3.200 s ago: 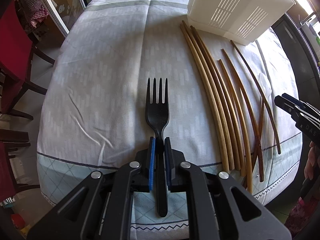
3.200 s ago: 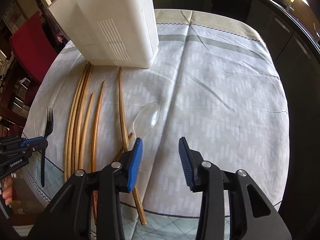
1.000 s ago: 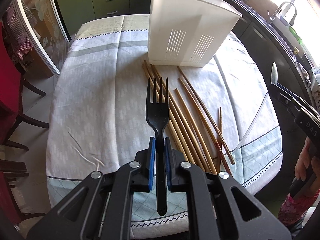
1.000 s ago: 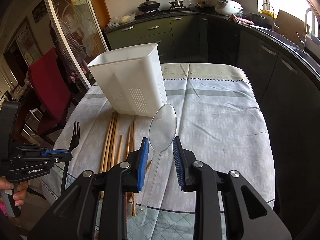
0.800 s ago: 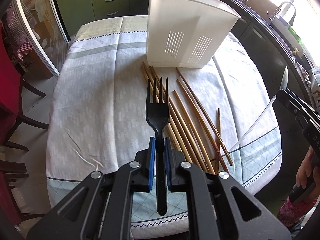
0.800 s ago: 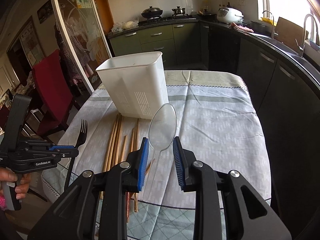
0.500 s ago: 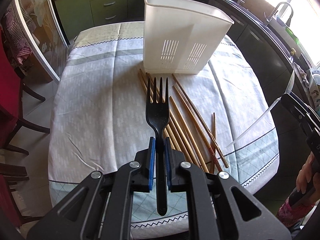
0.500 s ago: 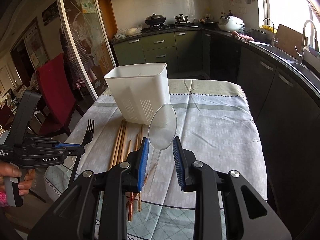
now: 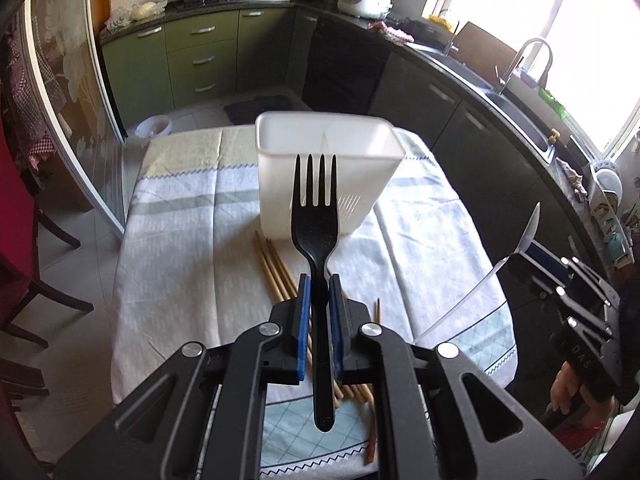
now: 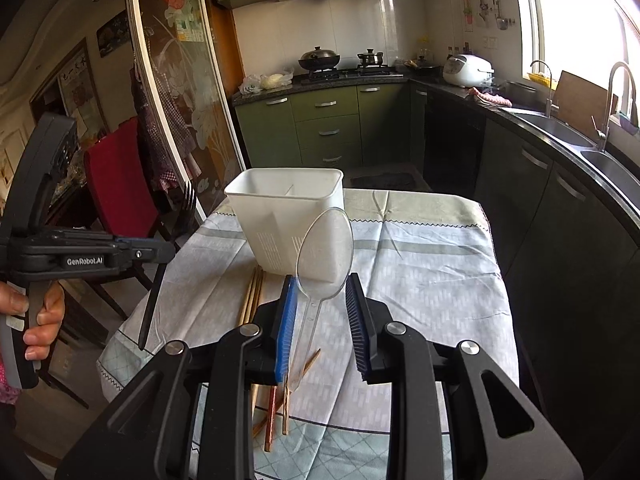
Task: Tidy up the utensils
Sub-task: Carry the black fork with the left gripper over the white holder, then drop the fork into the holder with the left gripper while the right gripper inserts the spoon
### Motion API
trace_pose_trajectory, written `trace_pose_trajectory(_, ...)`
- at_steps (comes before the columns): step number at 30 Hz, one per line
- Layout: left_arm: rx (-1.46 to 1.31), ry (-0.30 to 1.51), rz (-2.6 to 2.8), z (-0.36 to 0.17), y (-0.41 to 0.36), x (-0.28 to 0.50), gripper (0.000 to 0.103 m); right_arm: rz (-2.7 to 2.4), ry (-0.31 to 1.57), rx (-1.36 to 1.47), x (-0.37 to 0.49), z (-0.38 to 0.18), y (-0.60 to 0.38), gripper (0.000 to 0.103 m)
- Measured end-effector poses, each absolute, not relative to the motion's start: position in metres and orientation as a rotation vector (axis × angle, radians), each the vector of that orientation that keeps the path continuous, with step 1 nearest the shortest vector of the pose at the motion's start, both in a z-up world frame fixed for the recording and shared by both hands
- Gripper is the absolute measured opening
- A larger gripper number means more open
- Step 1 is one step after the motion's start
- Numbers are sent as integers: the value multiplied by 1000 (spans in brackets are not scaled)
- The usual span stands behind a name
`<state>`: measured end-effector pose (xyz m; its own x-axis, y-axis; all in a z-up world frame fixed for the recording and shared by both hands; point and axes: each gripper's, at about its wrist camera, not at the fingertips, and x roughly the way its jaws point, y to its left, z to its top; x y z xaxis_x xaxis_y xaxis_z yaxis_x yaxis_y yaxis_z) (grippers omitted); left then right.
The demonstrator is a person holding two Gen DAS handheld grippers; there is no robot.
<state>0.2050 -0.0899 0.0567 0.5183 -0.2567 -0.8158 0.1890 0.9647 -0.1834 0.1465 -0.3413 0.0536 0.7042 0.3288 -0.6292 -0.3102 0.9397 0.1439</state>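
Since the earlier frames we have lifted both tools well above the table (image 9: 176, 280), so the kitchen cabinets now fill the far background and the white utensil holder (image 9: 326, 176) shows its open top. Our left gripper (image 9: 319, 304) is pinching the black fork (image 9: 316, 224) by its handle, tines pointing up and toward the holder. Our right gripper (image 10: 322, 304) carries the clear plastic spoon (image 10: 325, 256), bowl up; its thin handle lies against the left blue pad, and the jaws look only partly closed around it. The wooden chopsticks (image 9: 276, 268) lie on the patterned cloth just near of the holder, between us and it.
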Motion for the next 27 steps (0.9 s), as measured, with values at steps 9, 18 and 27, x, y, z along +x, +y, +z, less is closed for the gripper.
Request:
trace_pose_trajectory(9, -93, 669, -280, 125, -96, 252, 9, 348, 643, 23, 164, 92, -344, 26)
trace_pose_trajectory(18, -58, 408, -230, 112, -108, 312, 9, 344, 619, 20, 188, 112, -344, 26)
trace_pose_trajectory(27, -33, 446, -216, 58, -114, 326, 9, 353, 615, 14, 211, 122, -338, 26)
